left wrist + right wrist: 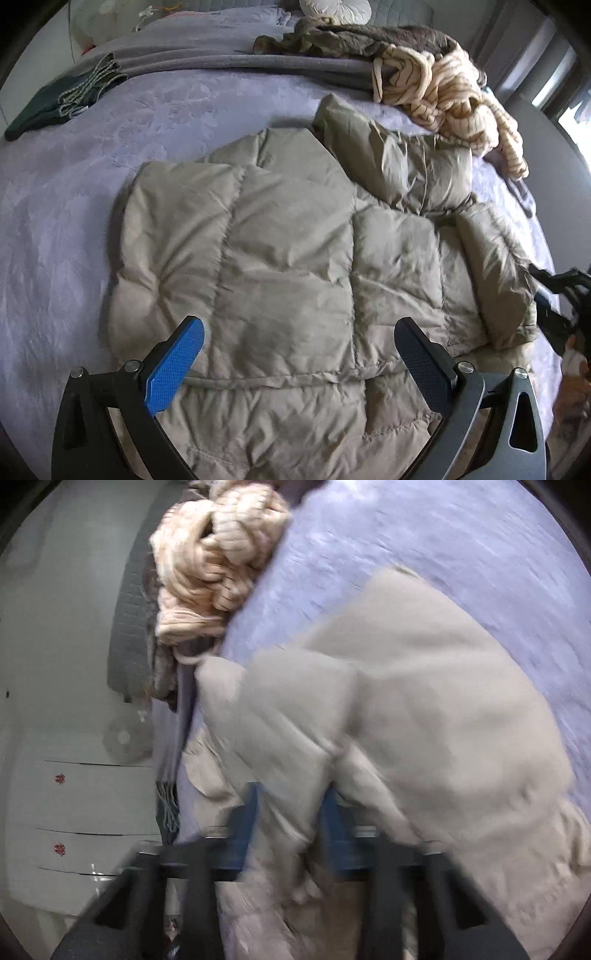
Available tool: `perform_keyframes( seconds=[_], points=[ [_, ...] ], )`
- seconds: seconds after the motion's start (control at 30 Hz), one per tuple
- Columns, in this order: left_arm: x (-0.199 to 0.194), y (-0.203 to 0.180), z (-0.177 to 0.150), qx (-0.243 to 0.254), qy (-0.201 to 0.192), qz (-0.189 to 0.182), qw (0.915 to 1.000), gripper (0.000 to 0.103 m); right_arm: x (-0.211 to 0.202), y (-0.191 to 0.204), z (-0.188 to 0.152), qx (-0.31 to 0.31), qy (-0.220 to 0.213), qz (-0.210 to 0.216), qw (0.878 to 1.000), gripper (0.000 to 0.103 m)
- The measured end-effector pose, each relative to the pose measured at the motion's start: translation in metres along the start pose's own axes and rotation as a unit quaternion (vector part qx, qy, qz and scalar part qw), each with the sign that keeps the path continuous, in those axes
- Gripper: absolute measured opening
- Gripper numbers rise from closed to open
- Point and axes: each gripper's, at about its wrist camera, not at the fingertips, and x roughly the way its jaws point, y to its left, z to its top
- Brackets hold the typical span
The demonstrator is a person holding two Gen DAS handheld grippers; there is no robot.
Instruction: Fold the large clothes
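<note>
Your beige quilted puffer jacket (288, 258) lies spread flat on the lavender embossed bedspread (74, 221), one sleeve already turned in across its chest, so the body gives you a broad, even base for the next fold. Your left gripper (299, 354) hangs over the hem end with its blue textured pads (173, 365) spread wide and nothing between them; it looks ready to pin or take the edge. Your right gripper (288, 812) pinches a fold of the jacket's side, the cloth bunched up between its nearly closed jaws, though the blur hides the exact contact. The shell is slick, thin nylon over soft padded channels, so it likely slides and springs back. A cream chunky-knit sweater (458, 96) and a brown crumpled garment (369, 37) sit heaped at the far edge, well apart from the hem.
</note>
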Motion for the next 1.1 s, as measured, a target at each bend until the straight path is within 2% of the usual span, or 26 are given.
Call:
perform_keyframes(
  seconds=[0.07,0.13,0.2,0.3,0.33,0.4,0.43,0.5,0.6,0.7,0.73,0.77,0.8,0.83,0.87,0.9,0.93,1.0,1.03,1.1],
  points=[
    [-0.005,0.009,0.001,-0.008,-0.002,-0.016,0.9998,0.103,0.010,0.034,-0.004,-0.064,0.003,-0.003,0.998,0.009],
    [-0.010,0.019,0.006,-0.017,-0.005,-0.042,0.9989,0.103,0.023,0.074,-0.021,-0.165,0.023,-0.022,0.986,0.009],
    [-0.013,0.026,0.010,-0.033,-0.004,-0.078,0.9964,0.103,0.042,0.108,-0.049,-0.257,0.052,-0.047,0.964,0.009],
    [-0.009,0.030,0.016,-0.056,0.005,-0.136,0.9891,0.103,0.076,0.134,-0.104,-0.375,0.104,-0.105,0.915,0.011],
    [-0.005,0.028,0.019,-0.063,0.011,-0.157,0.9855,0.103,0.084,0.135,-0.116,-0.393,0.117,-0.119,0.904,0.012],
    [0.003,0.020,0.022,-0.071,0.022,-0.187,0.9796,0.103,0.098,0.126,-0.139,-0.412,0.160,-0.143,0.886,0.025],
    [0.009,0.015,0.024,-0.073,0.029,-0.201,0.9764,0.103,0.099,0.120,-0.143,-0.405,0.173,-0.142,0.886,0.028],
    [0.019,0.005,0.027,-0.075,0.040,-0.223,0.9712,0.103,0.087,0.103,-0.142,-0.370,0.194,-0.125,0.900,0.044],
    [0.035,-0.010,0.030,-0.076,0.056,-0.239,0.9665,0.103,0.042,0.058,-0.115,-0.270,0.174,-0.106,0.941,0.051],
    [0.056,-0.025,0.033,-0.069,0.072,-0.221,0.9702,0.100,-0.005,0.001,-0.082,-0.141,0.133,-0.082,0.978,0.051],
    [0.063,-0.031,0.034,-0.065,0.081,-0.217,0.9707,0.085,-0.024,-0.024,-0.068,-0.081,0.110,-0.065,0.989,0.051],
    [0.069,-0.035,0.033,-0.061,0.090,-0.215,0.9705,0.055,-0.035,-0.041,-0.060,-0.039,0.092,-0.055,0.993,0.052],
    [0.078,-0.042,0.033,-0.054,0.107,-0.210,0.9703,0.035,-0.050,-0.062,-0.050,0.014,0.064,-0.036,0.997,0.052],
    [0.083,-0.046,0.032,-0.049,0.119,-0.202,0.9710,0.011,-0.057,-0.075,-0.043,0.047,0.043,-0.022,0.998,0.052],
    [0.083,-0.052,0.033,-0.042,0.115,-0.185,0.9750,0.011,-0.063,-0.088,-0.036,0.077,0.023,-0.008,0.997,0.050],
    [0.075,-0.057,0.033,-0.028,0.096,-0.169,0.9806,0.011,-0.065,-0.097,-0.027,0.099,0.010,0.002,0.995,0.022],
    [0.066,-0.062,0.032,-0.011,0.077,-0.156,0.9848,0.010,-0.066,-0.098,-0.021,0.104,0.004,0.002,0.995,0.003],
    [0.051,-0.065,0.029,0.012,0.050,-0.139,0.9890,0.010,-0.072,-0.084,-0.005,0.060,-0.012,-0.008,0.998,0.003],
    [0.048,-0.064,0.026,0.023,0.043,-0.122,0.9913,0.010,-0.073,-0.064,-0.001,0.006,-0.018,-0.021,1.000,0.003],
    [0.057,-0.060,0.023,0.036,0.053,-0.091,0.9938,0.010,-0.064,-0.045,-0.002,-0.046,0.001,-0.037,0.998,0.003]
  ],
)
